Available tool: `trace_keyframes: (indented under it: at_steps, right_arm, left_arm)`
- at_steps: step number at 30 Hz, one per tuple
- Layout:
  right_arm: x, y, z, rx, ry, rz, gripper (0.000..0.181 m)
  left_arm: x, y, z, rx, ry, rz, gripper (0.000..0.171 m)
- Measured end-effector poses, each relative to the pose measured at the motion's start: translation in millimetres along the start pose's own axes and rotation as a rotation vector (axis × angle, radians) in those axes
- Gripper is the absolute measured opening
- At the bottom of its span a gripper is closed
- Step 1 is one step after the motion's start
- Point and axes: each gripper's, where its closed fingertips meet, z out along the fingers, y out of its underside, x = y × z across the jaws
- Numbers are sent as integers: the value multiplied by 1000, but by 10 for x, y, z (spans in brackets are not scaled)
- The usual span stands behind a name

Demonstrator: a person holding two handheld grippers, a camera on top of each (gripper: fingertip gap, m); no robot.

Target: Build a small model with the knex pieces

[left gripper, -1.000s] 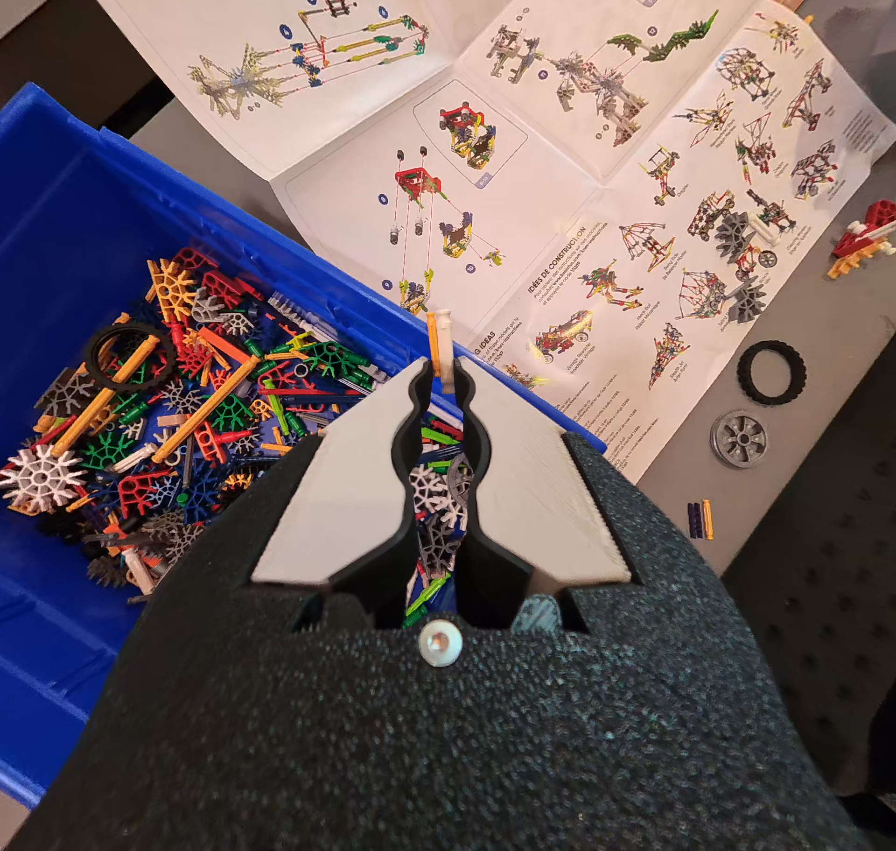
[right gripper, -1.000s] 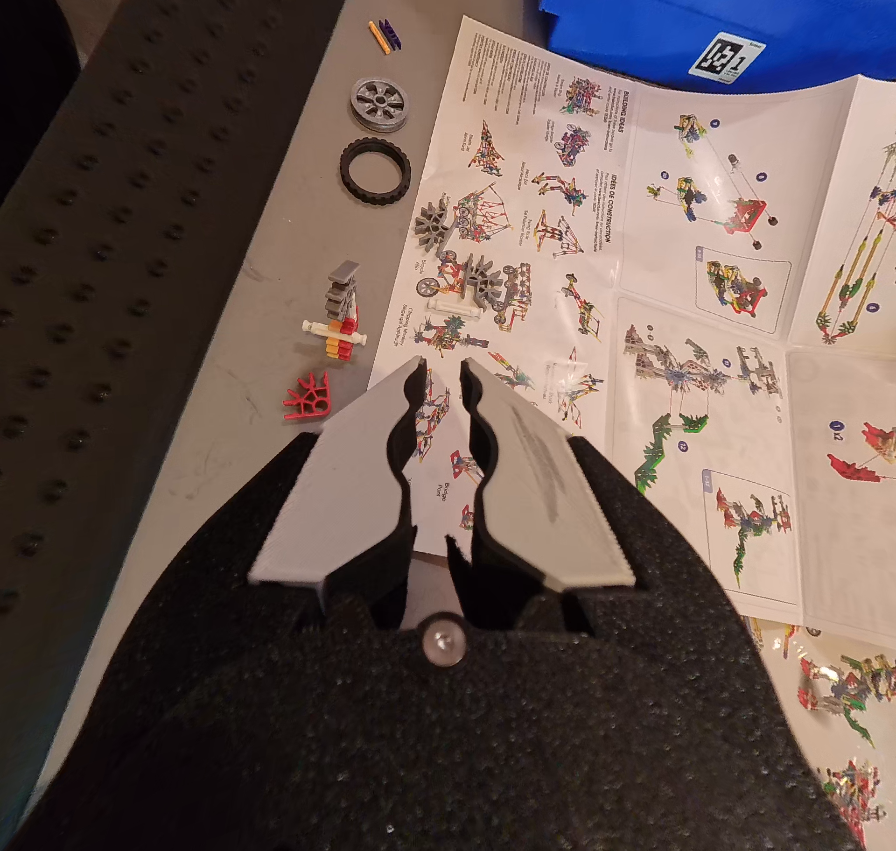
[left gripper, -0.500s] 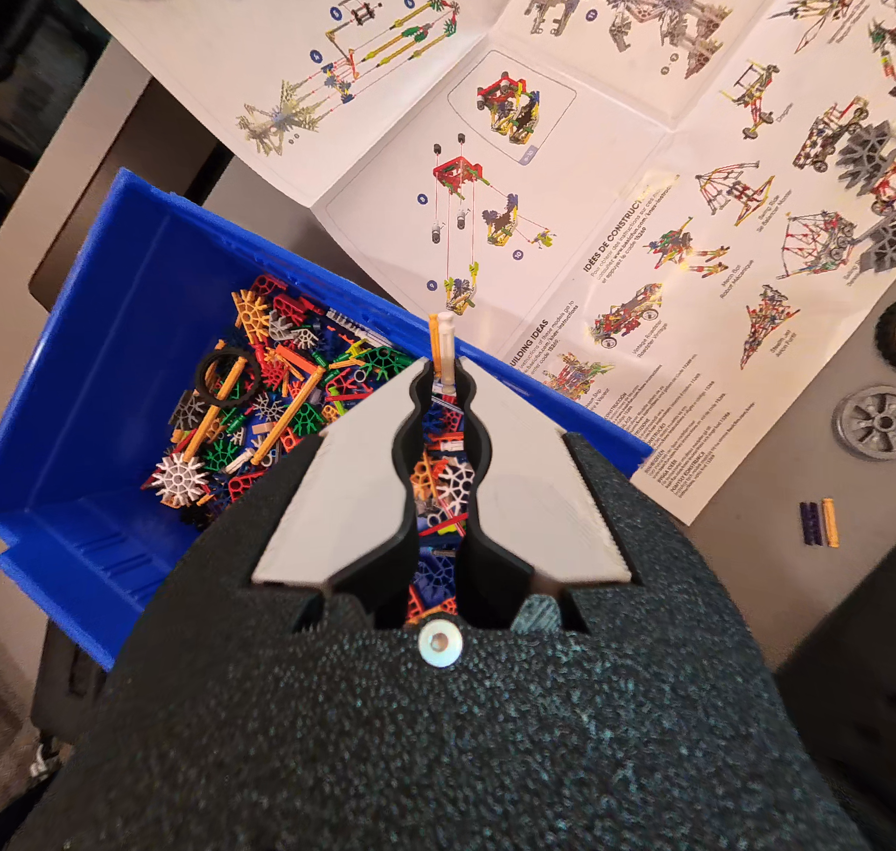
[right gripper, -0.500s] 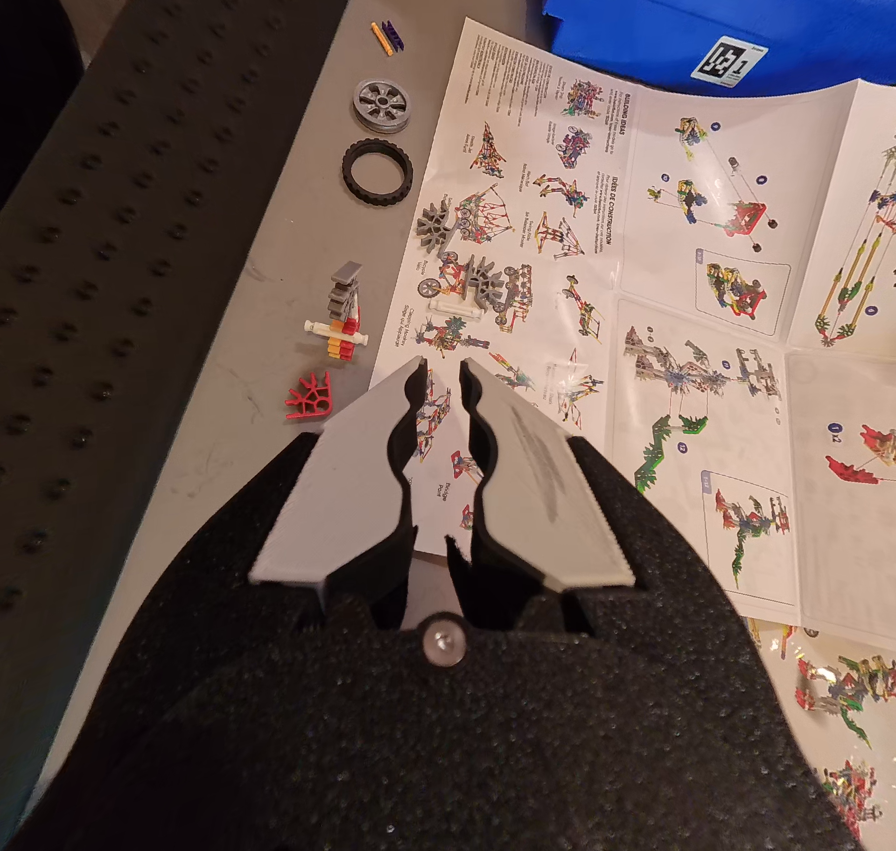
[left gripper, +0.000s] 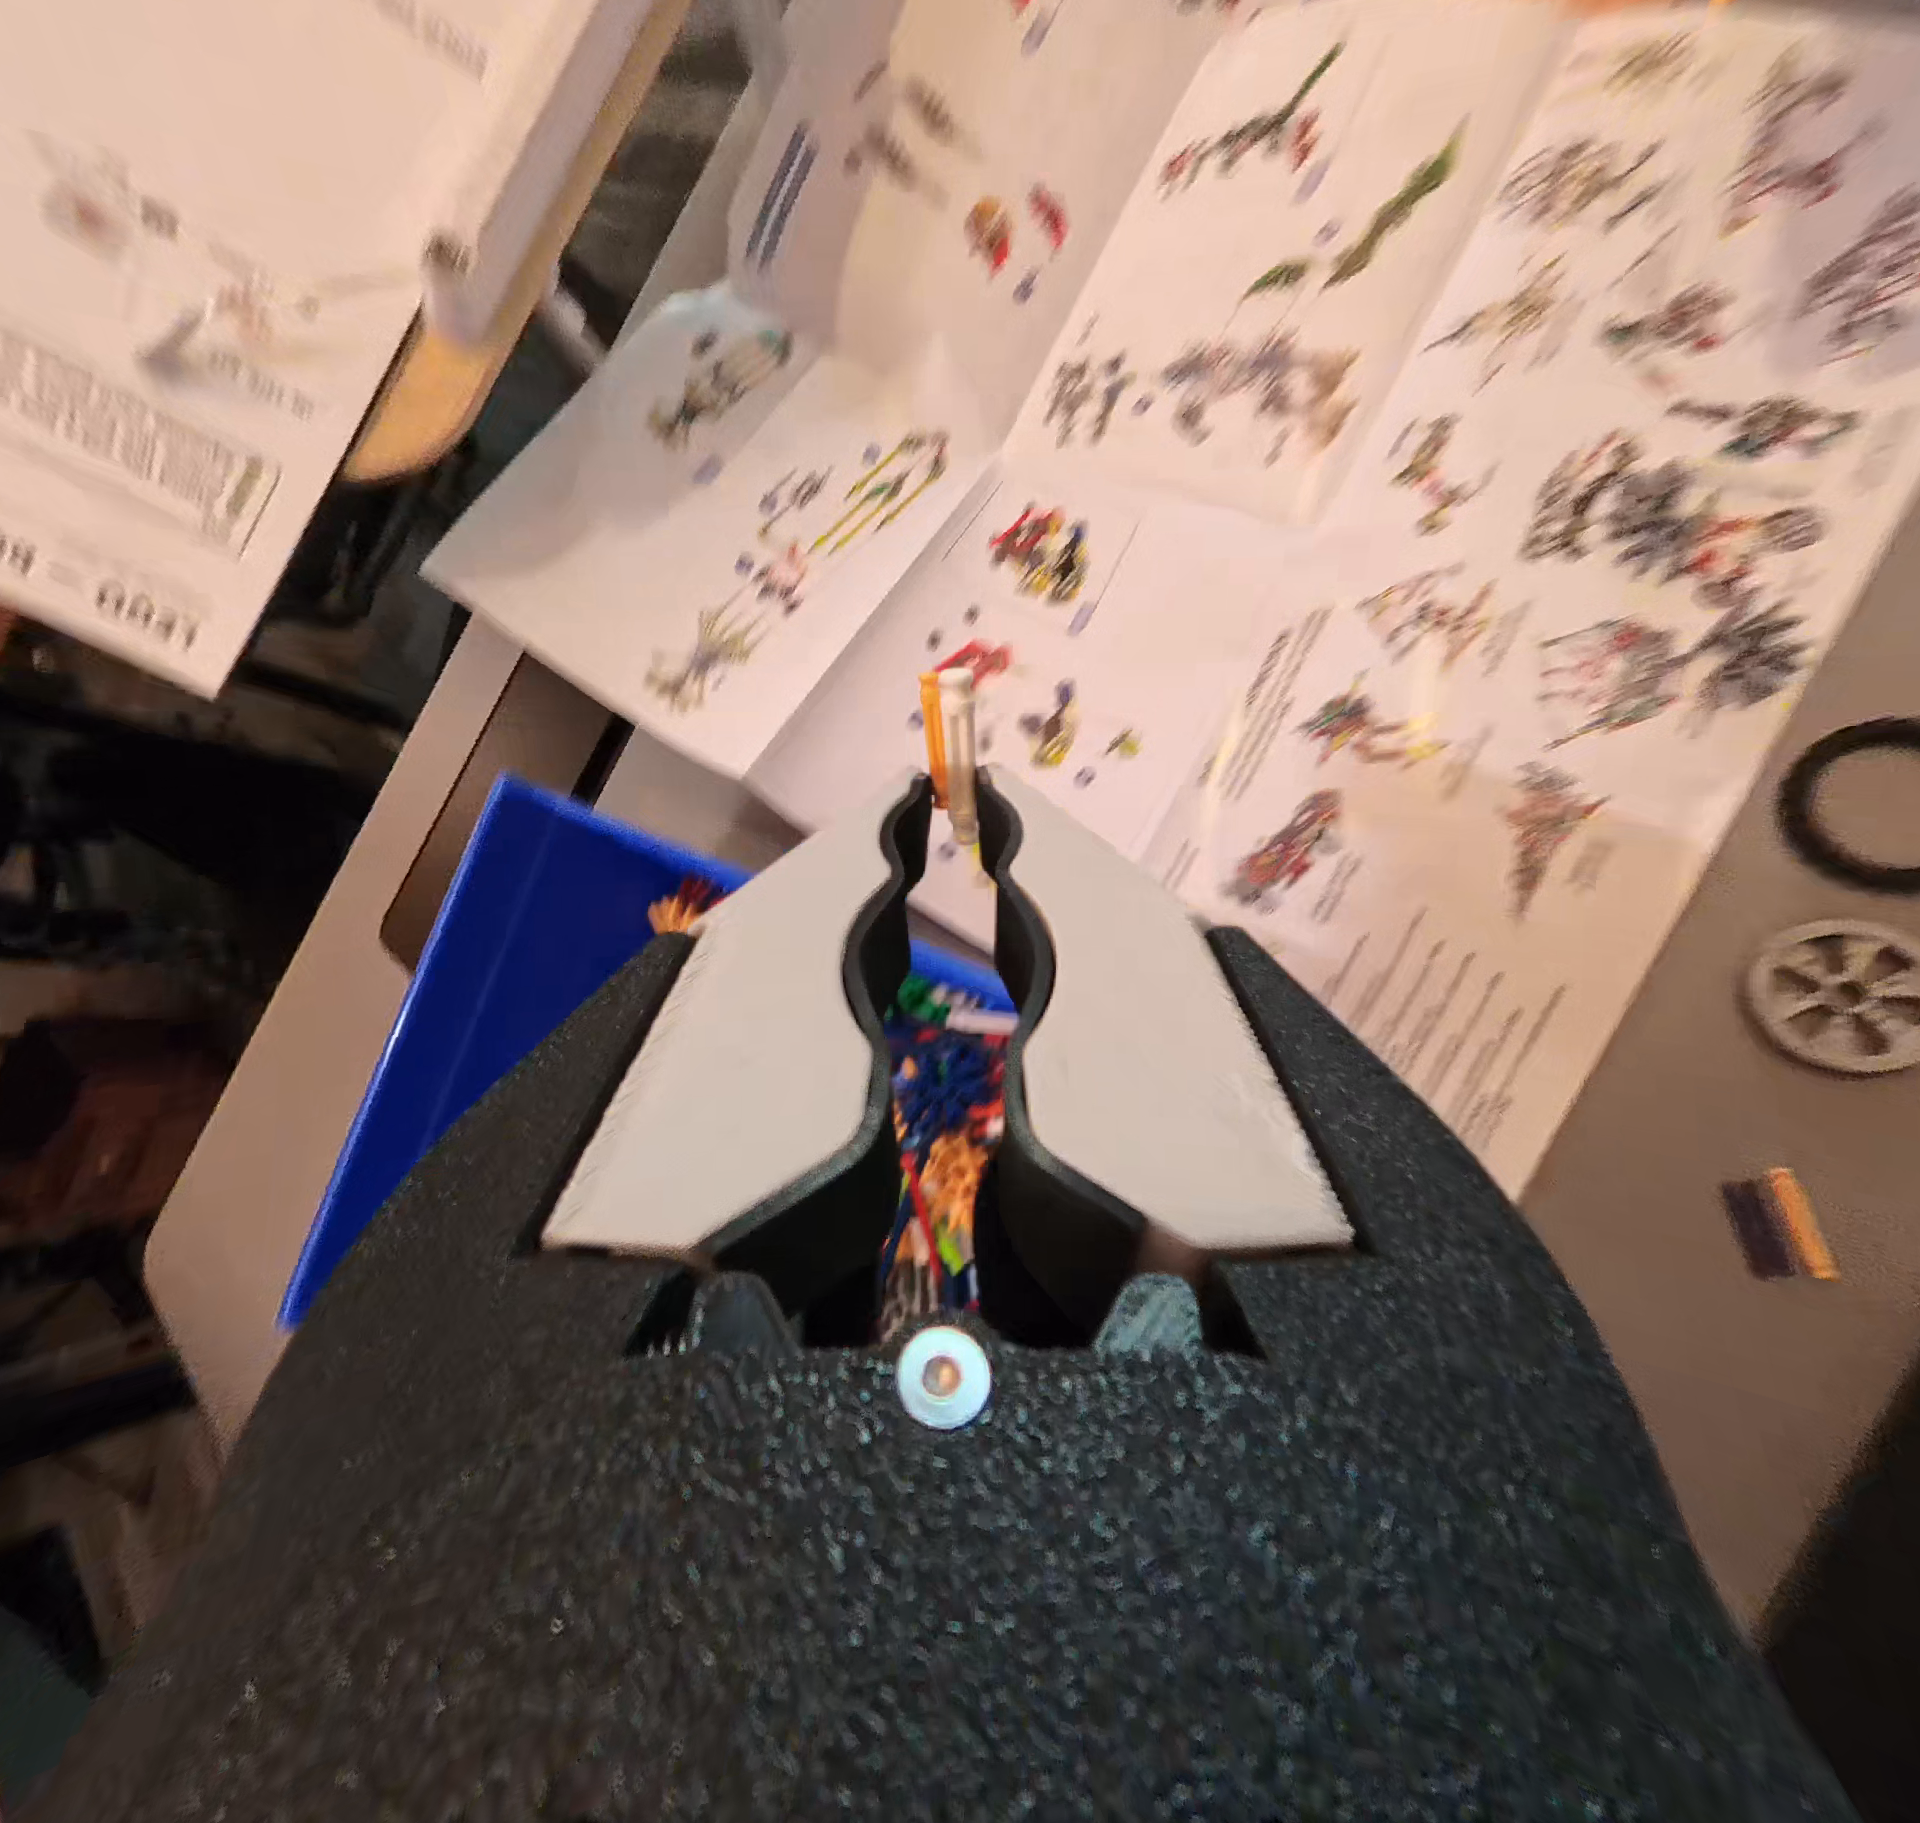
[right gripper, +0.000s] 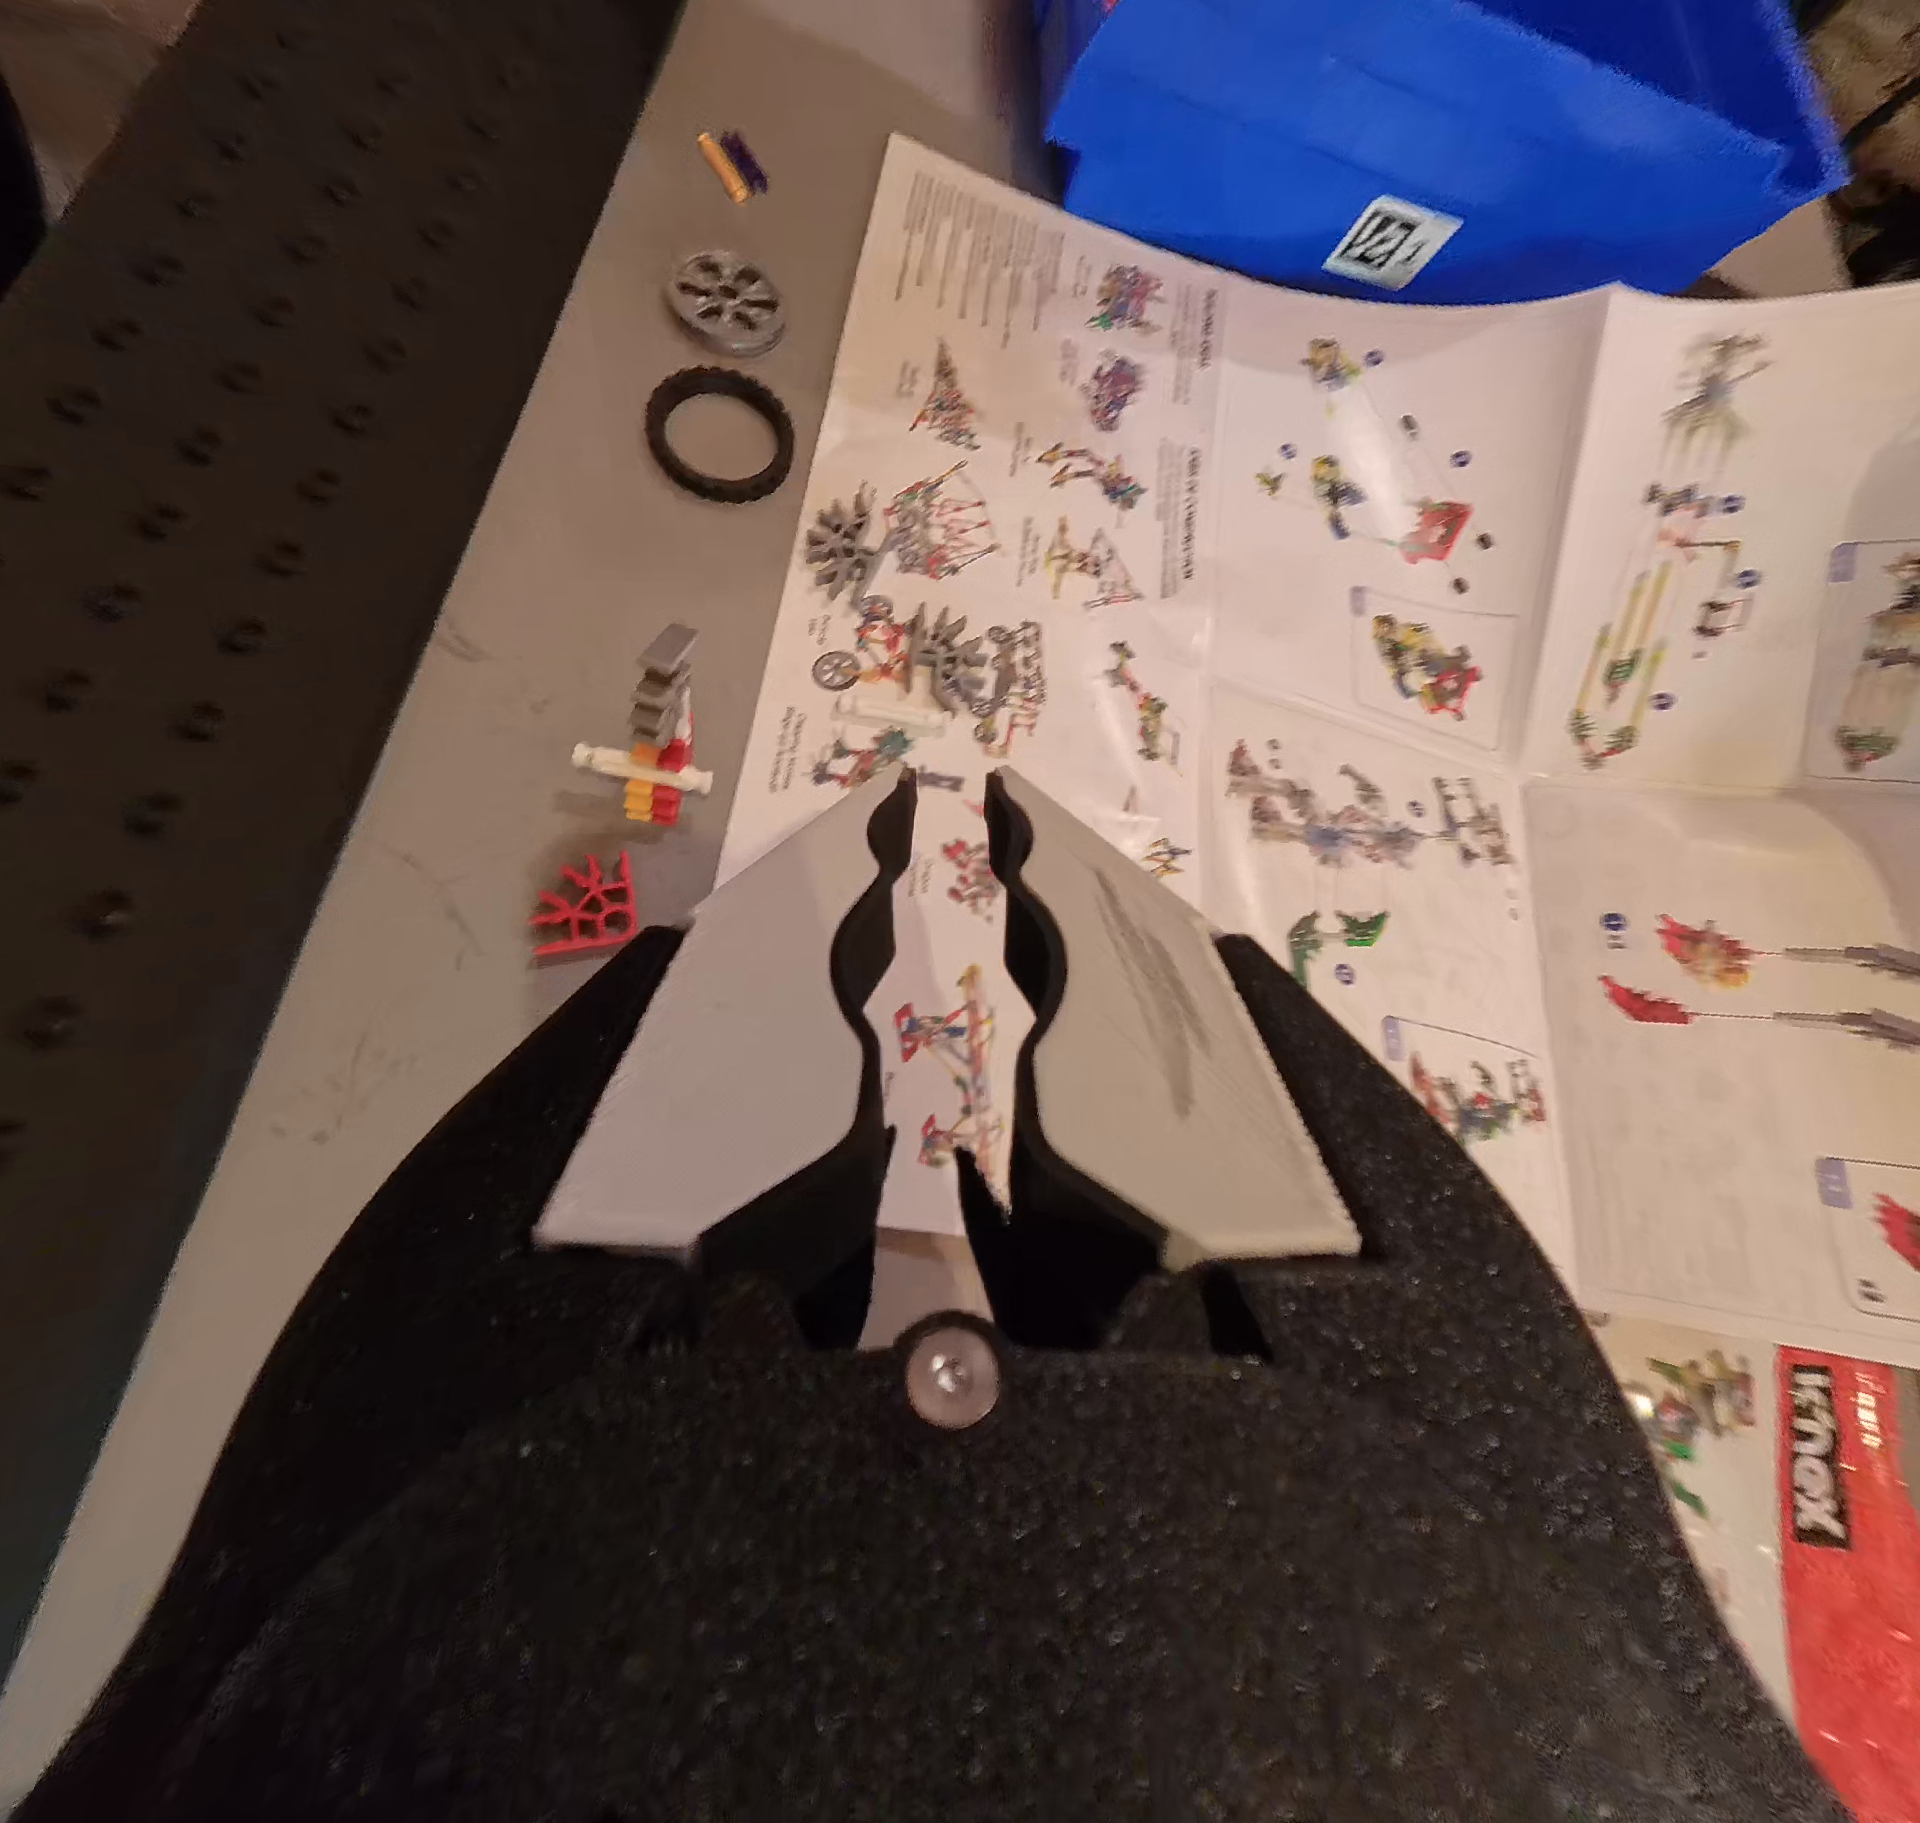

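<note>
Hovering over the leaflet (right gripper: 1371, 547) beside the blue bin (right gripper: 1455, 111): right gripper (right gripper: 945, 786) slightly spread, empty; left gripper (left gripper: 954, 797) pinching two rods (left gripper: 951, 734), white and orange, past the bin's edge.

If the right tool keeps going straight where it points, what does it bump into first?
Probably the paper instruction sheet under the right tool; the white rod lies just ahead, though depth is unclear.

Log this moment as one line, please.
left claw: shut on white and orange rods, above instruction sheet | right claw: open, empty, over sheet | blue bin: beyond sheet
</note>
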Motion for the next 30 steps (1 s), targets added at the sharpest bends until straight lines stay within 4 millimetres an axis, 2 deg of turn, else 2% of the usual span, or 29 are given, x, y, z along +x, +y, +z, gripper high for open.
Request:
trace_keyframes:
  at_steps: [3, 7, 9, 13, 18, 23, 30]
  right_arm:
    - [70, -121, -26, 26, 79, -44, 13]
    - [151, -281, -33, 71, 186, -87, 13]
    - [168, -321, -18, 82, 223, -111, 14]
    - [135, -326, 49, 68, 254, -169, 16]
    - [130, -252, 150, 22, 277, -223, 19]
    - [100, -217, 224, -10, 296, -296, 19]
    - [81, -237, 311, 1, 312, -331, 16]
  left_arm:
    - [383, -339, 91, 52, 75, 84, 7]
    - [999, -688, 382, 92, 160, 221, 8]
    - [1301, -768, 535, 76, 180, 326, 8]
    - [1659, -845, 708, 69, 189, 448, 8]
    - [1851, -778, 815, 64, 287, 390, 8]
    - [1910, -839, 796, 97, 347, 317, 8]
    - [2027, -802, 869, 82, 398, 290, 8]
